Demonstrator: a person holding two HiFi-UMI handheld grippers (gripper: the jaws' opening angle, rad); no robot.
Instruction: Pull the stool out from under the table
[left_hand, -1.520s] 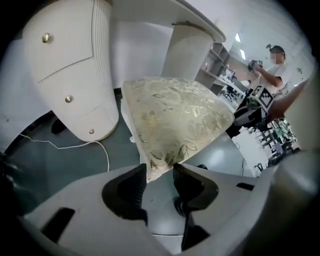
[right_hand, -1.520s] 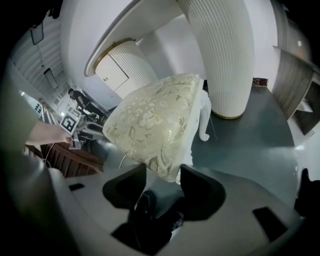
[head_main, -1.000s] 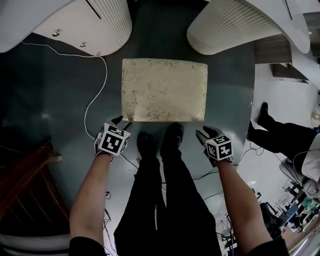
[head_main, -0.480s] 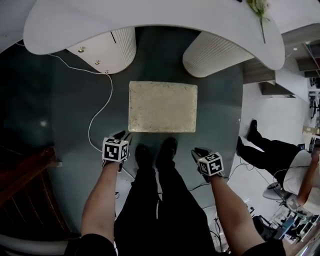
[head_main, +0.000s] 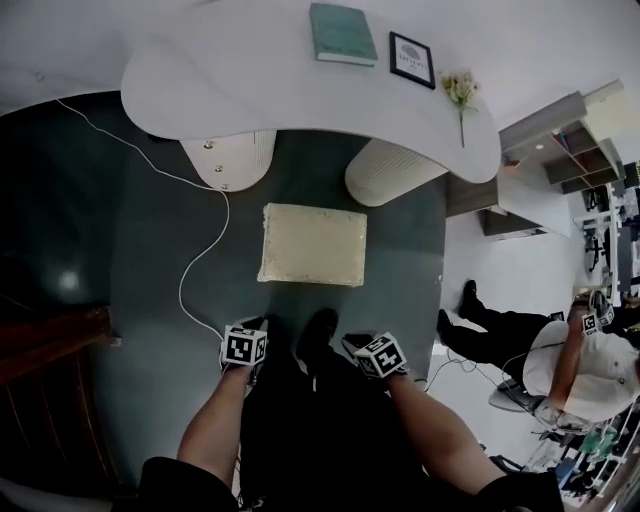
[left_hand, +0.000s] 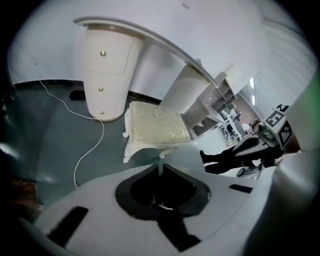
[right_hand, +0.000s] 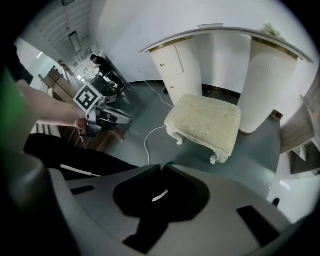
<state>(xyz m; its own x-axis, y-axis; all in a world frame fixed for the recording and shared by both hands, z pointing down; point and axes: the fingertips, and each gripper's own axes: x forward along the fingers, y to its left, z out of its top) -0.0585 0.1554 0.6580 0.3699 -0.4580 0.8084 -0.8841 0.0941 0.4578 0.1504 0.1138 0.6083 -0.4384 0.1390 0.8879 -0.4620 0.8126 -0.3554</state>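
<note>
The cream cushioned stool (head_main: 312, 245) (left_hand: 155, 127) (right_hand: 205, 122) stands on the dark floor, clear of the white table (head_main: 250, 70) and just in front of its two ribbed pedestals. My left gripper (head_main: 250, 326) (left_hand: 160, 165) hangs near my legs, well short of the stool's near edge. Its jaws are closing, tips almost touching, with nothing between them. My right gripper (head_main: 353, 342) (right_hand: 164, 167) is level with it on the other side of my shoes. It too is closing on nothing, tips nearly together.
A white cable (head_main: 200, 260) runs across the floor left of the stool. On the table lie a green book (head_main: 342, 33), a framed picture (head_main: 411, 60) and a flower (head_main: 460, 90). Another person (head_main: 520, 335) sits at the right. Dark wooden furniture (head_main: 50, 340) is at the left.
The head view has pulled up and back, so the stool looks smaller and the whole tabletop shows. Both grippers have drawn back from the stool's near corners toward my legs.
</note>
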